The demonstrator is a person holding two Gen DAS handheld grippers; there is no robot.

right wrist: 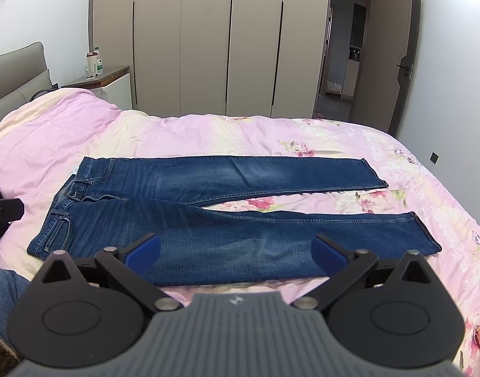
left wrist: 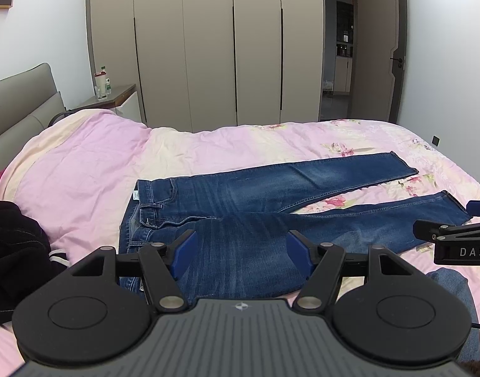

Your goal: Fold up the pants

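Blue jeans lie flat on the pink bed, waistband to the left, the two legs spread apart toward the right; they also show in the right wrist view. My left gripper is open and empty, hovering above the near hip and thigh area. My right gripper is open and empty, above the near leg's lower edge. The right gripper also shows at the right edge of the left wrist view, near the near leg's hem. Part of the left gripper shows at the left edge of the right wrist view.
The pink floral duvet covers the bed. A black garment lies at the left. A grey headboard and a nightstand with bottles stand at the far left. Wardrobe doors and an open doorway are behind the bed.
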